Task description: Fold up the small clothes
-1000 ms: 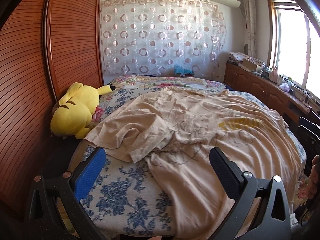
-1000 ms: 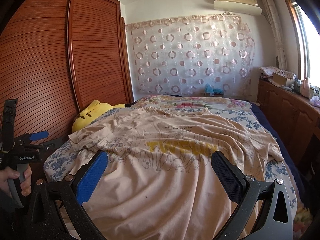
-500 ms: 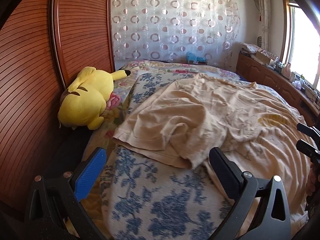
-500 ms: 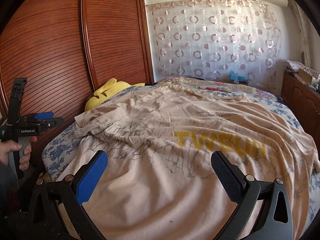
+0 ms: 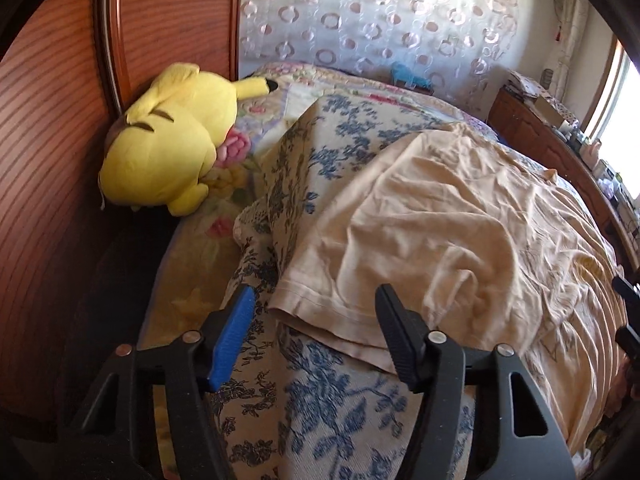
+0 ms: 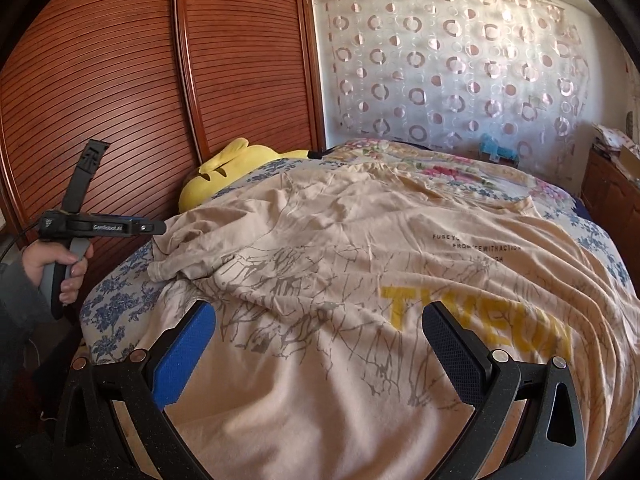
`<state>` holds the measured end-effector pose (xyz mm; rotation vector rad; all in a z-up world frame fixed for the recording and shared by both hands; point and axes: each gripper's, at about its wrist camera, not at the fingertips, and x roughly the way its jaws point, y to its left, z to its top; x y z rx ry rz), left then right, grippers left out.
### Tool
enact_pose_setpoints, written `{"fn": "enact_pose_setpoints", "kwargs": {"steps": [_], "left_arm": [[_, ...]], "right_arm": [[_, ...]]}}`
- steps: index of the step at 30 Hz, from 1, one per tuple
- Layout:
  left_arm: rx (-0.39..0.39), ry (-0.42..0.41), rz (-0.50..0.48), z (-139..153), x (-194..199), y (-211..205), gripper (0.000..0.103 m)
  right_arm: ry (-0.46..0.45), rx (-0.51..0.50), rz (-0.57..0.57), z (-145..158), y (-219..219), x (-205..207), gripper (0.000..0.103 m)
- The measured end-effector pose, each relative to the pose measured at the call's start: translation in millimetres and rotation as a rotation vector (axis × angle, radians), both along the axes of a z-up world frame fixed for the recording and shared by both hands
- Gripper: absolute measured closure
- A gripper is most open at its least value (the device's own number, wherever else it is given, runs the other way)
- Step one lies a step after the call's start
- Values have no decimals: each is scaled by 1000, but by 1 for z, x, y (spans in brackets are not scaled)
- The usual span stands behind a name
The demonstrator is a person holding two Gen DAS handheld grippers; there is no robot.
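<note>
On the bed (image 6: 120, 300), a beige T-shirt (image 6: 360, 280) lies spread.

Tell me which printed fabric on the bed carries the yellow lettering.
The beige T-shirt, spread across the bed under the right gripper. The blue-flowered bedspread and the pink-flowered quilt carry only floral prints, no letters.

One beige T-shirt (image 6: 360, 280) on one bed (image 5: 340, 412), one yellow plush toy (image 5: 168, 152), two claws: left claw (image 5: 316, 336), right claw (image 6: 320, 344).
</note>
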<state>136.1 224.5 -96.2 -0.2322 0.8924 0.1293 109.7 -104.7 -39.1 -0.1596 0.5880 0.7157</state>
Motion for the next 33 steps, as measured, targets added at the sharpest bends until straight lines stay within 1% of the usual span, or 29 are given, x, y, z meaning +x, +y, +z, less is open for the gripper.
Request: {"fn": "enact_pose_setpoints", "kwargs": {"steps": [1, 2, 6, 8, 9, 11, 12, 13, 14, 16, 19, 23, 26, 29, 33], "left_arm": [[-3, 15, 5, -3, 2, 2, 49], [-1, 26, 6, -6, 4, 3, 52], [-24, 25, -16, -6, 6, 5, 63], [4, 28, -37, -5, 7, 2, 66], [13, 29, -46, -4, 8, 1, 70], [24, 33, -61, -2, 10, 0, 79], [39, 34, -60, -1, 10, 0, 88], [73, 37, -49, 0, 9, -1, 96], [101, 35, -49, 3, 8, -3, 96], [123, 8, -63, 12, 4, -9, 98], [173, -41, -114, 34, -2, -28, 98], [154, -108, -205, 66, -2, -57, 98], [123, -142, -286, 87, 9, -85, 98], [110, -156, -377, 104, 26, -122, 98], [130, -155, -487, 121, 43, -173, 98]], "right_arm": [[6, -6, 3, -3, 3, 2, 0], [10, -16, 4, -6, 5, 3, 0], [26, -79, -23, -16, 11, 8, 0], [15, -73, -22, -13, 12, 7, 0], [15, -73, -19, -13, 13, 6, 0], [17, -69, -16, -12, 13, 5, 0], [19, -68, -17, -12, 13, 5, 0], [20, -66, -19, -11, 12, 5, 0], [21, -62, -22, -11, 11, 4, 0], [22, -54, -26, -14, 12, 8, 0], [27, -47, -33, -15, 10, 10, 0], [21, -36, -36, -13, 8, 8, 0], [17, -26, -41, -13, 7, 7, 0], [12, -18, -46, -11, 3, 7, 0], [-25, -35, -78, -5, -10, 4, 0]]}}
